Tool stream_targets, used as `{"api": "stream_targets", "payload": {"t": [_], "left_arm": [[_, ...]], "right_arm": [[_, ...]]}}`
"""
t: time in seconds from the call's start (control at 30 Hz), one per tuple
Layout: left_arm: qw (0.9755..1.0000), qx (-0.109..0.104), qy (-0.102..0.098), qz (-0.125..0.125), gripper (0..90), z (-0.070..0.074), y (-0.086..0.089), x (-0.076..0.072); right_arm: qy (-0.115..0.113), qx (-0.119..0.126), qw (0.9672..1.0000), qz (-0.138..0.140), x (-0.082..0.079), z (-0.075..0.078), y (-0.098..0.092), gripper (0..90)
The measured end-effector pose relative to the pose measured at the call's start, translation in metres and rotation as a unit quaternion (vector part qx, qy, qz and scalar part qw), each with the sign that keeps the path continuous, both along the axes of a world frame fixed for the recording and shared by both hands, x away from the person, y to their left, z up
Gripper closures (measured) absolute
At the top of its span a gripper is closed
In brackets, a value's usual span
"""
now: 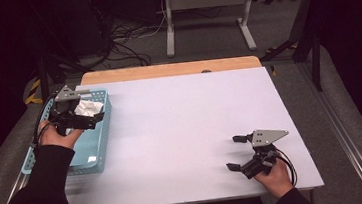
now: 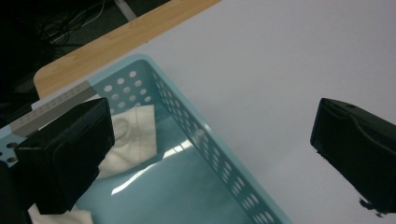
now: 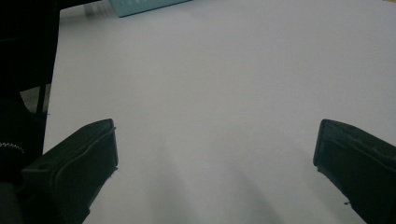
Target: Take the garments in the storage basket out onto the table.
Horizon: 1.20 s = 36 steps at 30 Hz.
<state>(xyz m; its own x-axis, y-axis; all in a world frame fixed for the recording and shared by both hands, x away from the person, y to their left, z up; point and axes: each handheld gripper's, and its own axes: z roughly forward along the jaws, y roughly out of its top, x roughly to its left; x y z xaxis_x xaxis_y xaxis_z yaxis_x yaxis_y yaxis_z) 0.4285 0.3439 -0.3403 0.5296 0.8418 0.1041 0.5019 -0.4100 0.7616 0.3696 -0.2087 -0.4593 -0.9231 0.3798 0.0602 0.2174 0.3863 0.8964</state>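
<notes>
A: While I hold my left claw [image 1: 82, 114] over the far end of the blue basket [image 1: 103, 139], how does it sit?

B: My left hand [image 1: 57, 136] grips it from the near side, forearm running in from about seven o'clock. Its jaws are spread wide and pinch nothing. In the left gripper view one jaw hangs over the basket's inside and the other over the bare surface [image 2: 280, 70] beyond the basket's long wall.

A: And my right claw [image 1: 236, 153]?

B: It rests low near the front right of the surface, my right hand [image 1: 275, 176] behind it, jaws pointing toward nine o'clock and spread wide, empty. The right gripper view shows plain white surface between them.

A: What room is there?

B: The whole middle of the surface lies open between my two claws, which are well apart. The basket stands at the left edge; a wooden strip [image 1: 166, 70] runs along the far edge.

A: And the thing in the basket?

B: A white cloth [image 2: 133, 135], crumpled and soft, lies in the basket's far end, against the perforated end wall, just beneath my left claw. The basket floor nearer to me is bare and glossy.
</notes>
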Motion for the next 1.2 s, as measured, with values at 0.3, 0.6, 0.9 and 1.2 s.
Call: {"api": "stream_targets", "payload": {"t": [0.3,0.6,0.9,1.2], "left_arm": [[0.9986,0.002,0.025,0.047,0.4,-0.003,0.017,0.007],[0.9958,0.007,0.034,0.084,0.5,-0.007,0.033,0.010],[0.9925,0.010,0.042,0.114,1.2,-0.012,0.048,0.015],[0.9896,0.012,0.054,0.133,1.5,-0.019,0.059,0.021]], "right_arm": [[-0.001,0.000,1.0000,0.001,0.000,0.000,0.000,0.5],[0.000,0.003,1.0000,0.001,0.000,0.000,0.000,0.5],[-0.001,0.002,1.0000,0.005,0.000,0.000,0.001,0.5],[-0.002,0.001,1.0000,0.005,-0.001,0.000,0.001,0.5]]}}
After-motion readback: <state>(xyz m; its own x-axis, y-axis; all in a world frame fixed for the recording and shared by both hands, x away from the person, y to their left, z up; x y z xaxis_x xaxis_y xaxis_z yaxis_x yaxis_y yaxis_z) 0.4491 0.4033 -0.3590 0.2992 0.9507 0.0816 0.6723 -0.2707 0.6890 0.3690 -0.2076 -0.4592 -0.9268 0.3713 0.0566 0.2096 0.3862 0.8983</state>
